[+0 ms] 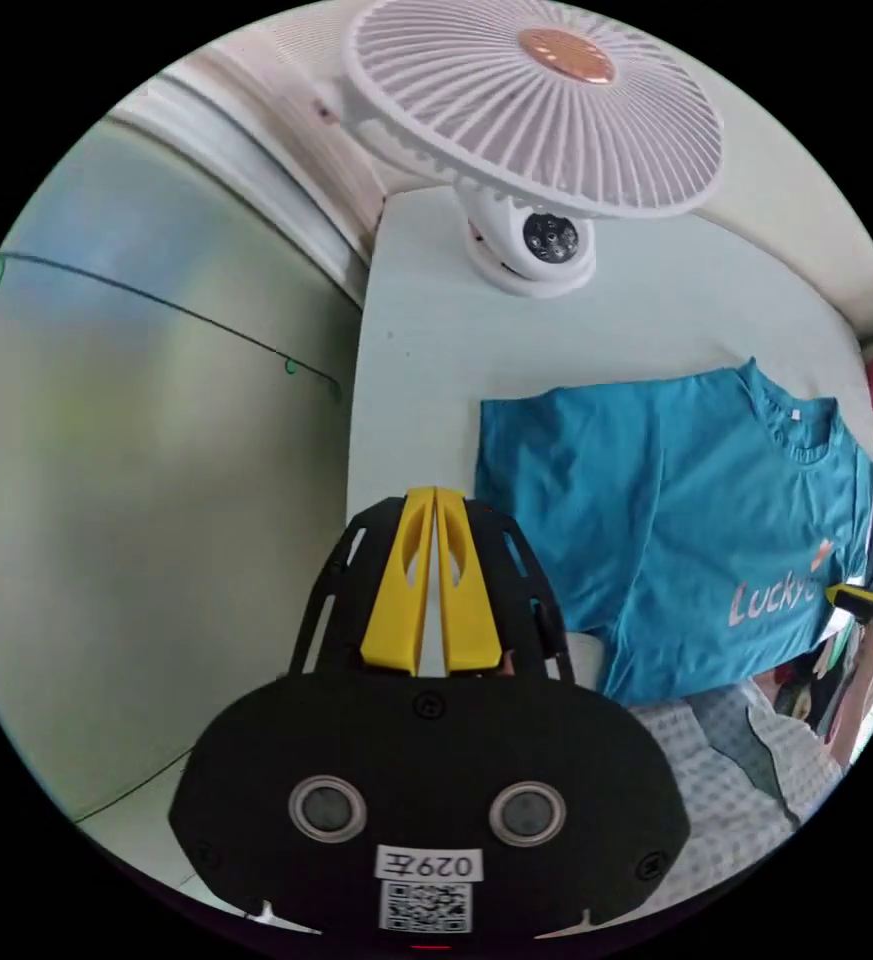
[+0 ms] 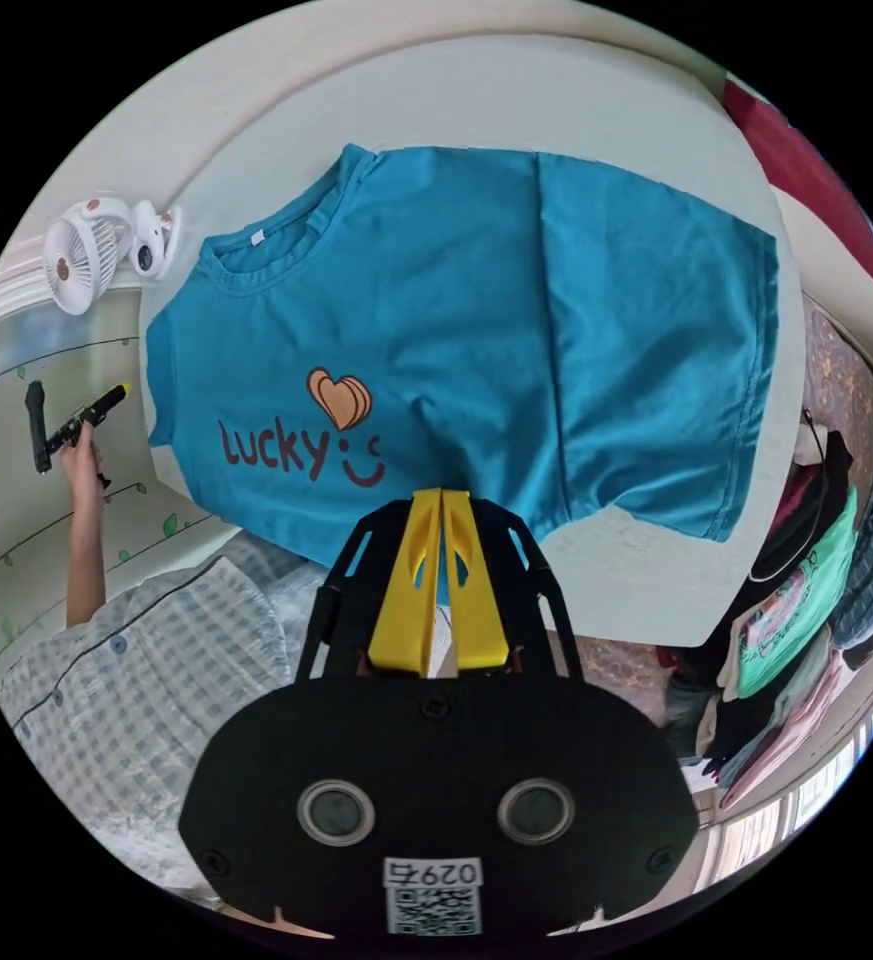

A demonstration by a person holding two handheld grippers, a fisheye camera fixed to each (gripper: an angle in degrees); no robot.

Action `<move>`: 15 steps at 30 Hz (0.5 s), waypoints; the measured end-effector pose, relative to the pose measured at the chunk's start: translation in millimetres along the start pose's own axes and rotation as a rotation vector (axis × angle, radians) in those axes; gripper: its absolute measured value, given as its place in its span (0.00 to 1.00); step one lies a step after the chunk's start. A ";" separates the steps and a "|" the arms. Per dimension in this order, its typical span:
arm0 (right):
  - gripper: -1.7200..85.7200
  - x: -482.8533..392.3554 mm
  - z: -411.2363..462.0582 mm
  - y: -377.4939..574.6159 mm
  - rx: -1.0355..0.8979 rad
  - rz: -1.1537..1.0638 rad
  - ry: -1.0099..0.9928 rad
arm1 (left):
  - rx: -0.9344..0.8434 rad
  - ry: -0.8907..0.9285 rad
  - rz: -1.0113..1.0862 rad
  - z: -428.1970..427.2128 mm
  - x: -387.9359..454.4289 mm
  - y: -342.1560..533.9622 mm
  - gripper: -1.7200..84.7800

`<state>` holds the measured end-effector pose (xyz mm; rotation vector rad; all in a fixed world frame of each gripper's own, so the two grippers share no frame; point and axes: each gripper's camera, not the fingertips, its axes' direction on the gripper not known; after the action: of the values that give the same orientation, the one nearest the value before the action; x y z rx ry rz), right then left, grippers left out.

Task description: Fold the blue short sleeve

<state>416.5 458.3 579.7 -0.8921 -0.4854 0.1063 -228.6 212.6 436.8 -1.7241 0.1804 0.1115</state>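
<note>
The blue short-sleeve shirt (image 2: 516, 330) lies front up on a pale table (image 2: 646, 590), collar toward the fan and printed chest toward the person. A straight crease crosses it, and a wrinkle runs up from its near edge. My right gripper (image 2: 441, 495) has its yellow jaws together over that near edge, with no cloth visible between them. In the left gripper view the shirt (image 1: 676, 520) is to the right. My left gripper (image 1: 434, 495) is shut on nothing, off the table's side. The right gripper (image 1: 861, 600) peeks in at the shirt's edge. A hand holds the left gripper (image 2: 76, 425) up by the wall.
A white clip fan (image 1: 536, 110) stands at the table's far corner, close above my left gripper, and is seen again as the fan (image 2: 86, 250). The person's checked shirt (image 2: 146, 660) is at the near edge. Clothes (image 2: 806, 600) hang beside the table.
</note>
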 end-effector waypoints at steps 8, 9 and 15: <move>0.01 -19.3 -44.5 -40.9 0.162 -0.090 0.024 | -0.059 0.358 0.133 -3.7 58.3 25.6 0.01; 0.01 -19.7 -40.2 -48.0 0.137 -0.096 0.053 | -0.103 0.373 0.146 5.2 65.5 22.9 0.01; 0.01 -17.3 -49.8 -73.5 0.081 -0.164 0.188 | -0.130 0.235 0.222 21.2 105.9 2.5 0.01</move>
<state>415.5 371.1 603.6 -0.7708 -0.3739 -0.1065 -124.4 227.1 412.3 -1.8409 0.5496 0.0847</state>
